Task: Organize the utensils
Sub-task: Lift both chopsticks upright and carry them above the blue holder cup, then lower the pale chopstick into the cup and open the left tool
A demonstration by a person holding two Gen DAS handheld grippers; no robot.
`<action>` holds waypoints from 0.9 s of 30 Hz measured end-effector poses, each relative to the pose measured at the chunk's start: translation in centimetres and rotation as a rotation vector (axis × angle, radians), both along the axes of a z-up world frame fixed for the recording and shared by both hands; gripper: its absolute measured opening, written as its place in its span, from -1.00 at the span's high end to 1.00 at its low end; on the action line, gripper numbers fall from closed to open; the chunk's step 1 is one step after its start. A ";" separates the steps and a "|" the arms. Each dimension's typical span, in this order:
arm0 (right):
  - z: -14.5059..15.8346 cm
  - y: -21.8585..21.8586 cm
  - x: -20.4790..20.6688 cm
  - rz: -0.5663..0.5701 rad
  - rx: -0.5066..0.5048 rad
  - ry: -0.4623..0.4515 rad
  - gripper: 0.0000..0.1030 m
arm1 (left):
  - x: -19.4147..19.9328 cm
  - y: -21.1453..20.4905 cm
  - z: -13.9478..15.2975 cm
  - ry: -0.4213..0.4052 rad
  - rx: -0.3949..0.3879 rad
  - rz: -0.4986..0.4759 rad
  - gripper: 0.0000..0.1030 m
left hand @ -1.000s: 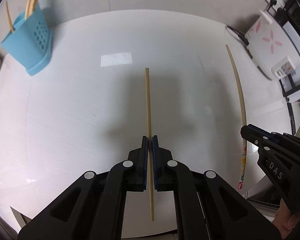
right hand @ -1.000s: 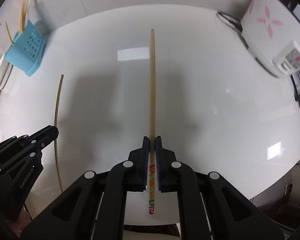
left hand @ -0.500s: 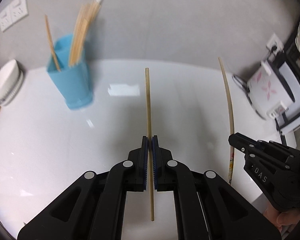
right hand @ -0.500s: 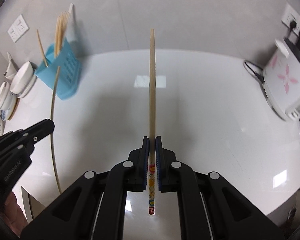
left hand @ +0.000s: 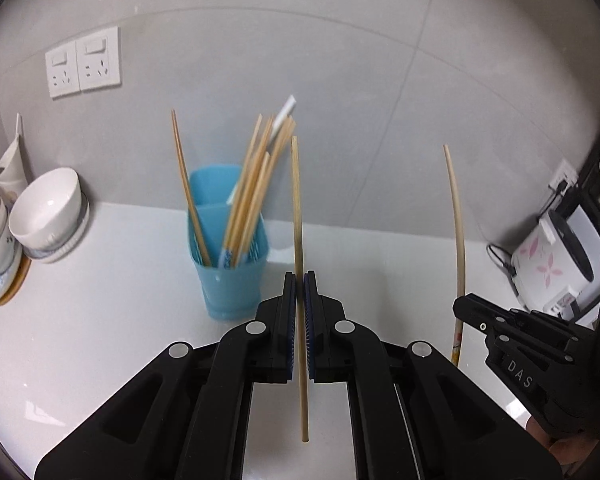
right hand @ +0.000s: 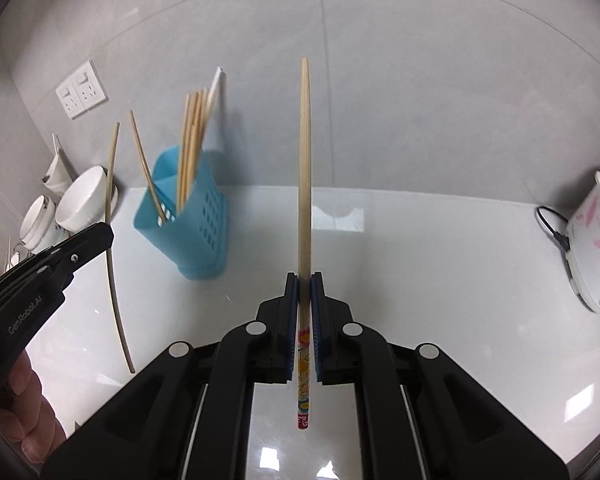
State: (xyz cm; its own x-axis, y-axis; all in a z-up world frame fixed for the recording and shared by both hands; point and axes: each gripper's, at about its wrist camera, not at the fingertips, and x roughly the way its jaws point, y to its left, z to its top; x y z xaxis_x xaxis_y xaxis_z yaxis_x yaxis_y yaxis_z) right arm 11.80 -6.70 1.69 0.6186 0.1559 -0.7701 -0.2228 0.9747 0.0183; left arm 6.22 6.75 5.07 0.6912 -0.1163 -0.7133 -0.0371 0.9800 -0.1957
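Both clamped: left hand-held gripper grips a plain chopstick, right hand-held gripper a patterned chopstick, long axes forward-up; blue utensil holder on table lies ahead-left, nearer the left.

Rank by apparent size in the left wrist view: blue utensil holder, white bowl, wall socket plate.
1. blue utensil holder, clearly largest.
2. white bowl and wall socket plate look about alike; the bowl sits nearer the camera, so left unranked.

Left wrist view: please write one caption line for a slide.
Left gripper shut on a plain chopstick near the blue utensil holder; right gripper holds another.
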 end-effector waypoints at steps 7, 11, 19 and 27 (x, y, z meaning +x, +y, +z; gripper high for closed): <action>1.0 3.1 2.1 0.026 0.043 -0.060 0.89 | 2.1 3.6 1.3 -0.133 -0.025 0.045 0.93; 1.3 4.3 3.2 0.031 0.064 -0.080 0.89 | 3.6 4.6 1.8 -0.174 -0.029 0.055 0.93; 1.8 5.0 4.7 0.043 0.093 -0.109 0.89 | 6.0 6.1 1.7 -0.304 -0.035 0.047 0.93; 1.6 6.1 6.4 0.057 0.097 -0.125 0.89 | 8.2 6.1 -0.4 -0.333 0.012 0.035 0.93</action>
State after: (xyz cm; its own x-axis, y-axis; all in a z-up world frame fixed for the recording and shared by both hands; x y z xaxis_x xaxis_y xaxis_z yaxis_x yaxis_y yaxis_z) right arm 18.17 -0.55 3.27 0.6967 0.2631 -0.6674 -0.2842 0.9554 0.0799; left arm 14.41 12.86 4.68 0.8900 -0.0816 -0.4487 -0.0063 0.9816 -0.1910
